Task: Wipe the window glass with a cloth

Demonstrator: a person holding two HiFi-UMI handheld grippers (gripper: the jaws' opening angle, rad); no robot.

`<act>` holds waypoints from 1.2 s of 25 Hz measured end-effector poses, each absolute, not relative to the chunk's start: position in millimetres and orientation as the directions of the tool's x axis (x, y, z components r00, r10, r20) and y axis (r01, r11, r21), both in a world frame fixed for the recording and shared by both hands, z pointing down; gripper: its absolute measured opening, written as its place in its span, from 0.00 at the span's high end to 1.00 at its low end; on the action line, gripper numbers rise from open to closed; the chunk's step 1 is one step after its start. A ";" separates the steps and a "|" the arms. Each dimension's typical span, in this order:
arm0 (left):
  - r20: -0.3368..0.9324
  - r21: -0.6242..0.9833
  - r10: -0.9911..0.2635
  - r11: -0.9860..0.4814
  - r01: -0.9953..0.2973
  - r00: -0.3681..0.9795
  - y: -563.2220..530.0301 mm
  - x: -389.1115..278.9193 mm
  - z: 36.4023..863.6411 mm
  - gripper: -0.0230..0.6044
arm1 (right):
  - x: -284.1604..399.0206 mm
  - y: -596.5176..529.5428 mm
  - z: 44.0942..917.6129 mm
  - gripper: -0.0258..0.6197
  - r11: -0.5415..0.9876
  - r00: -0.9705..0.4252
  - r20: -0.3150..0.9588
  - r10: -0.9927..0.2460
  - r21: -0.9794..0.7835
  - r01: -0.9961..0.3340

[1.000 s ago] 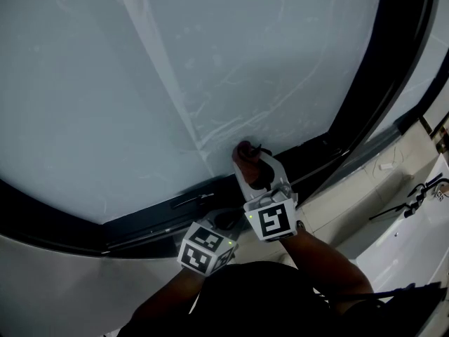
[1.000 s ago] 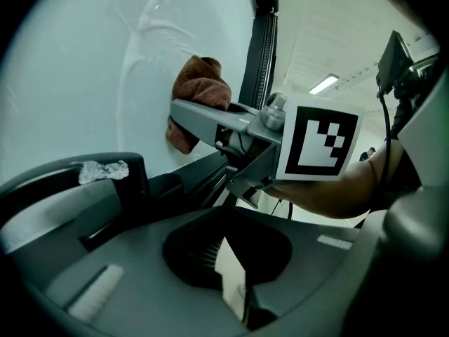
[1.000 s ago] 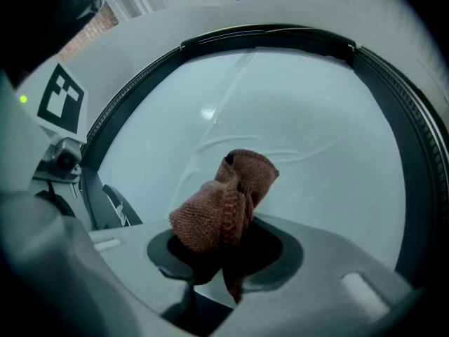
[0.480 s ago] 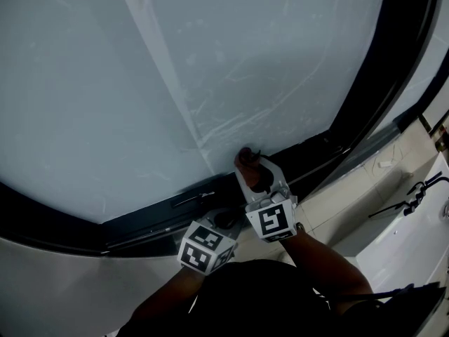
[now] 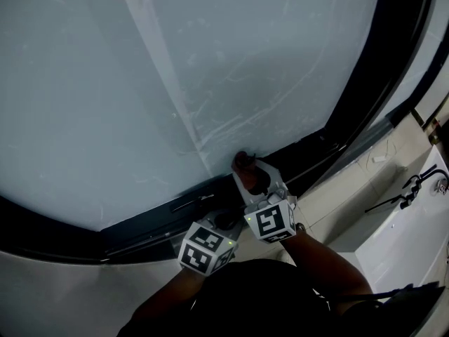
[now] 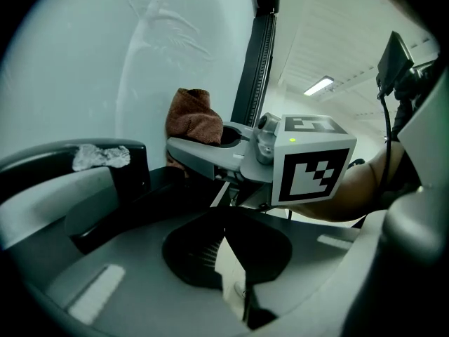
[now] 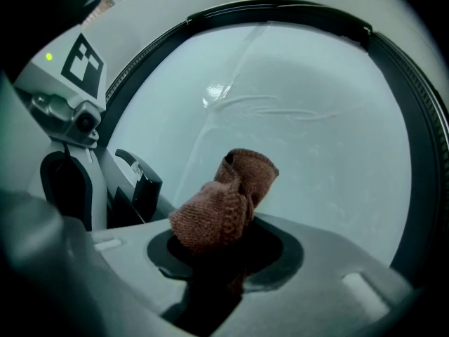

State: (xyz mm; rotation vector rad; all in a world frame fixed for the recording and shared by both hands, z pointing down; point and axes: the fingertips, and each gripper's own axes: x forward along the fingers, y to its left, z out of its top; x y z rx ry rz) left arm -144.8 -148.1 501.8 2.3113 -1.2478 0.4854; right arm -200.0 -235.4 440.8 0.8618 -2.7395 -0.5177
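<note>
Right gripper view: the right hand-held gripper (image 7: 224, 250) is clamped on the bunched brown cloth (image 7: 226, 196) at the lower edge of the window glass (image 7: 316, 146); the cloth looks soft, light and floppy, so it is best held by its bunch. The left hand-held gripper (image 6: 226, 248) has its jaws together on nothing.

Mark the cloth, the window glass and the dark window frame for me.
cloth (image 7: 224, 202), right gripper view, bunched knit middle.
window glass (image 5: 105, 83), head view, bare pane left of streaks.
window frame (image 5: 361, 97), head view, dark right upright.
</note>
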 end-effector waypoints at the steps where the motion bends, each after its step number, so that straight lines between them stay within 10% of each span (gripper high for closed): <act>1: 0.508 0.232 -0.679 -0.485 -0.843 0.530 -147.7 -144.2 501.7 0.94 | -200.3 -235.3 442.2 0.79 0.765 -0.802 0.111 -0.587 0.402 -0.504; 30: 0.495 0.208 -0.667 -0.532 -0.821 0.557 -89.2 -141.7 497.5 0.94 | -188.3 -230.2 447.4 0.80 0.854 -0.808 0.283 -0.517 0.240 -0.462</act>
